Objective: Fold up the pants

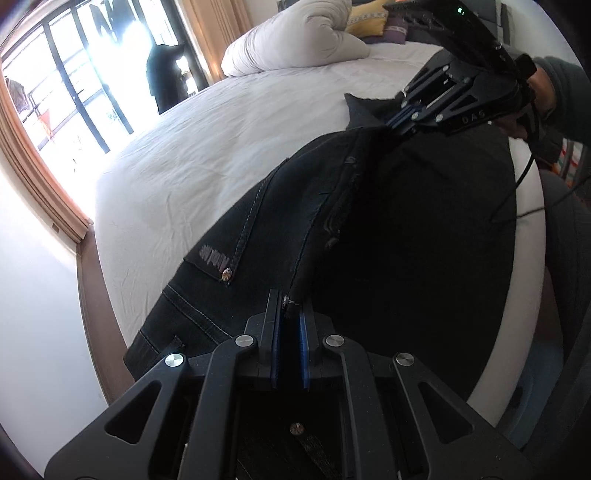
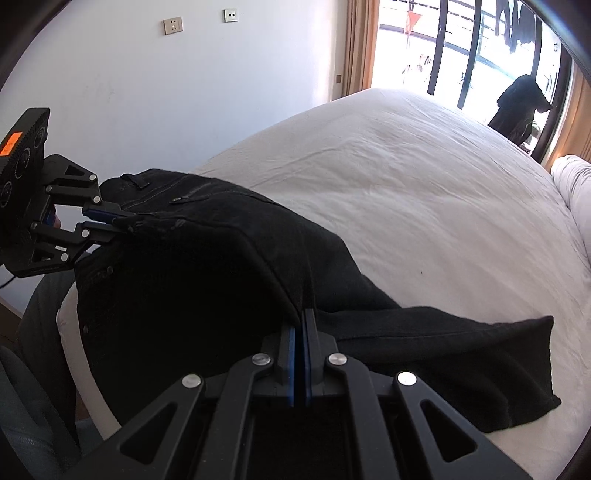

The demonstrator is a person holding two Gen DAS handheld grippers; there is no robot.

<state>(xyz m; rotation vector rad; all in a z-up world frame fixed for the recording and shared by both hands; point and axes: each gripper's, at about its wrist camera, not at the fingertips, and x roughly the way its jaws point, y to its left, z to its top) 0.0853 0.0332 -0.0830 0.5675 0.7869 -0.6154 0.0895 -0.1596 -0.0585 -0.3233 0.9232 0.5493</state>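
Black pants (image 1: 280, 229) lie along the near edge of a white bed, also seen in the right wrist view (image 2: 207, 266). My left gripper (image 1: 290, 301) is shut on the pants at the waist end, near a rivet and pocket seam; it shows in the right wrist view (image 2: 118, 223). My right gripper (image 2: 301, 314) is shut on a lifted fold of the pants further along the leg; it shows in the left wrist view (image 1: 393, 127). The fabric between the two grippers is raised off the bed. The leg ends (image 2: 524, 365) rest flat on the sheet.
The white bed sheet (image 1: 207, 147) stretches away toward a rolled white duvet (image 1: 295, 40) and pillows at the head. A glass balcony door (image 2: 461, 48) with curtains is beyond the bed. A white wall with sockets (image 2: 173, 26) is on the far side.
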